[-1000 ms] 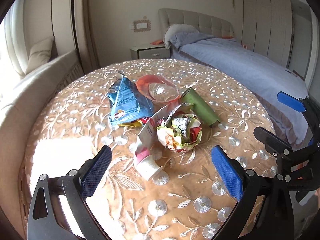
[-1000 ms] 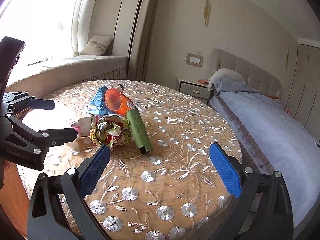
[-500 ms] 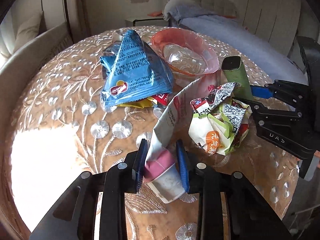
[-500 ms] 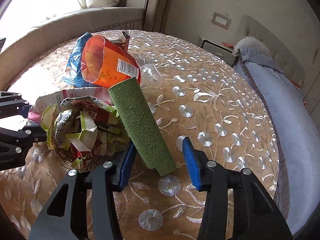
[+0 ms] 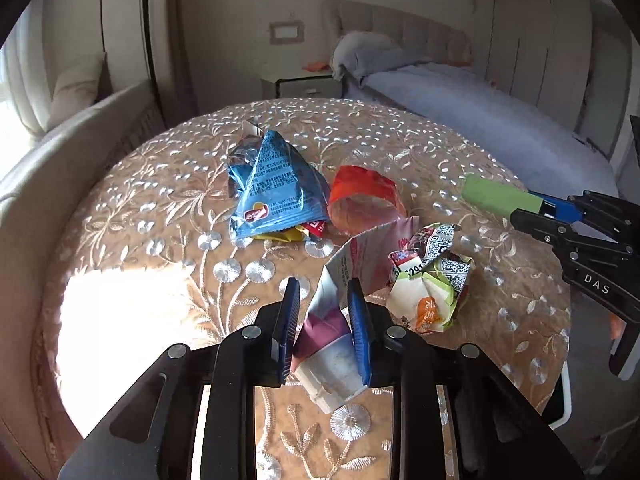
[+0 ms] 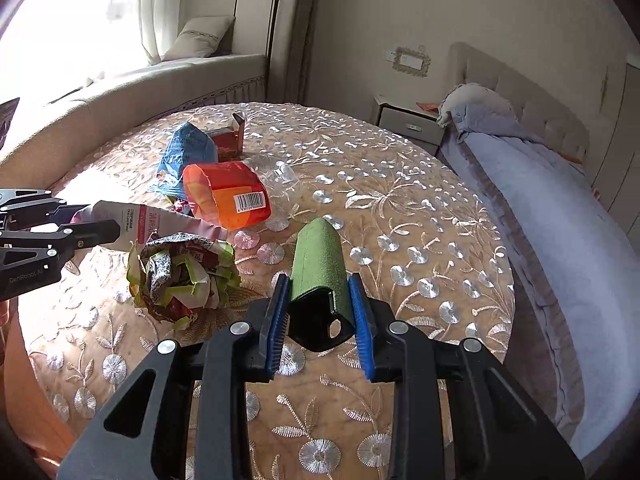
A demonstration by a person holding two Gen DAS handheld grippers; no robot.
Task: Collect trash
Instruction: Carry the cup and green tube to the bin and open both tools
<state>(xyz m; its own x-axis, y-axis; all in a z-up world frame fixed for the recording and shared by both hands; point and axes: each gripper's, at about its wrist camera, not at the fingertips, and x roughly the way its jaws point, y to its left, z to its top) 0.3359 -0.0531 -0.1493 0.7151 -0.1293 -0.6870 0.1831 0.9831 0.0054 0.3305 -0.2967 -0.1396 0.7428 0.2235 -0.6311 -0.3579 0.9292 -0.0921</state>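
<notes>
My left gripper (image 5: 323, 320) is shut on a squeezed pink-and-white tube (image 5: 332, 336), held above the round table; the tube also shows in the right wrist view (image 6: 152, 222). My right gripper (image 6: 320, 312) is shut on a green tube with a black end (image 6: 318, 264), lifted off the cloth; it shows in the left wrist view (image 5: 500, 196). On the table lie a crumpled wrapper ball (image 5: 432, 280) (image 6: 182, 276), a blue chip bag (image 5: 276, 192) (image 6: 186, 148) and an orange plastic cup wrapper (image 5: 366, 200) (image 6: 226, 194).
The round table with an embroidered gold cloth (image 5: 160, 216) (image 6: 400, 208) fills both views. A small red carton (image 6: 230, 140) stands behind the blue bag. A cushioned bench (image 5: 48, 160) curves along the left. A bed (image 6: 560, 200) and nightstand (image 6: 408, 124) stand to the right.
Both grippers went from open above the table to shut, the left on the pink-and-white tube and the right on the green tube. Both have lifted and pulled back.
</notes>
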